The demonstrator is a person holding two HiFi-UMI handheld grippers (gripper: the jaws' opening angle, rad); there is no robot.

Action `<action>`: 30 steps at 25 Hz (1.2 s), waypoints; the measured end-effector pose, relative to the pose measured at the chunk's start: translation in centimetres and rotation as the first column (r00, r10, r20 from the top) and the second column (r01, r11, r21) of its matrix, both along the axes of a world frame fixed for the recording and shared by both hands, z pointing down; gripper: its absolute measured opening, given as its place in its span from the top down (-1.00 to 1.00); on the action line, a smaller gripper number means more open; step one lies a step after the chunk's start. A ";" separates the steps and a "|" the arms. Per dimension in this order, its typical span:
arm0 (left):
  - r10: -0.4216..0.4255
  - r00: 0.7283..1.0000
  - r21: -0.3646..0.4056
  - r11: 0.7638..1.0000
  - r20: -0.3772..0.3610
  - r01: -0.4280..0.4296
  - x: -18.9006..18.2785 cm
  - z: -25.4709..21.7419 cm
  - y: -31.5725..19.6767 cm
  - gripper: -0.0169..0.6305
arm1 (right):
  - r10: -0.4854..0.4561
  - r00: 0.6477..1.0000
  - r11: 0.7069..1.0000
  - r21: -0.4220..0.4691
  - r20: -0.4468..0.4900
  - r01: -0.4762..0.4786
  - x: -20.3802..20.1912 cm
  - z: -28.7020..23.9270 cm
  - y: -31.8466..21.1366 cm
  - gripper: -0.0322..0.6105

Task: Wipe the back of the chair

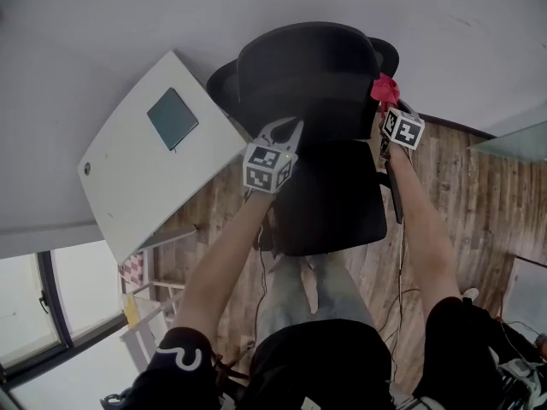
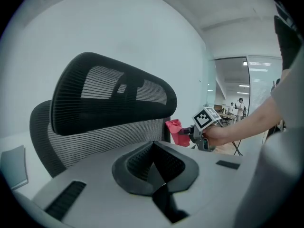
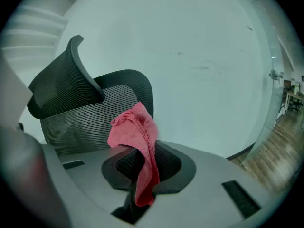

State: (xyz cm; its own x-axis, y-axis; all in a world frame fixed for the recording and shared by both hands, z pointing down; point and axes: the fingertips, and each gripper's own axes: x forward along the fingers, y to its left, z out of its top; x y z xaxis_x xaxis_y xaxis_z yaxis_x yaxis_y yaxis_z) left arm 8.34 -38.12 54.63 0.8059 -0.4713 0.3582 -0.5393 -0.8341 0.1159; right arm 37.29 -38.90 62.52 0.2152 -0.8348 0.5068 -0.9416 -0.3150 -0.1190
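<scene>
A black mesh office chair (image 1: 312, 75) faces me, with its headrest (image 2: 109, 91) toward the white wall and its seat (image 1: 333, 199) nearest me. My right gripper (image 1: 389, 109) is at the right edge of the chair back (image 3: 95, 115). It is shut on a red cloth (image 3: 135, 132), which hangs down over its jaws and also shows in the head view as the red cloth (image 1: 385, 88). My left gripper (image 1: 289, 131) hovers by the left side of the backrest (image 2: 109, 137); its jaws look shut with nothing between them.
A white desk top (image 1: 145, 161) with a grey-green pad (image 1: 173, 118) stands close on the chair's left. The white wall (image 1: 102, 32) is right behind the chair. Wooden floor (image 1: 479, 203) and a glass partition (image 3: 280, 103) lie to the right.
</scene>
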 end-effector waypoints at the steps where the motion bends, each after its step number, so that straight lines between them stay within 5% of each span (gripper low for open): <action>1: -0.009 1.000 -0.003 1.000 0.002 0.009 -0.7 0.4 0.0 0.87 | -0.005 1.000 1.000 0.011 0.016 0.005 -0.7 0.1 0.3 0.68; 9: -0.068 0.998 -0.031 0.997 -0.007 0.068 -8.8 2.4 -0.1 0.87 | -0.219 0.974 0.976 0.027 0.063 0.218 -14.0 2.3 0.2 0.68; 19: -0.153 0.988 -0.052 0.987 -0.013 0.152 -21.2 3.6 -0.3 0.87 | -0.419 0.907 0.908 0.032 0.048 0.418 -32.4 1.7 -2.3 0.68; 30: -0.164 0.985 -0.068 0.985 -0.054 0.160 -28.8 4.2 -0.1 0.87 | -0.498 0.866 0.867 -0.013 0.041 0.499 -42.5 2.5 -5.1 0.68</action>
State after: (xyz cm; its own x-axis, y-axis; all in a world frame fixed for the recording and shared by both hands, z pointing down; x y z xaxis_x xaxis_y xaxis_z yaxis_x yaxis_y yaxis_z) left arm -20.42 -38.18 58.87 0.7415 -0.5752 0.3455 -0.6572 -0.7265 0.2009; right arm -5.20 -43.95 64.99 -0.2445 -0.8144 0.5262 -0.9693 0.1919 -0.1535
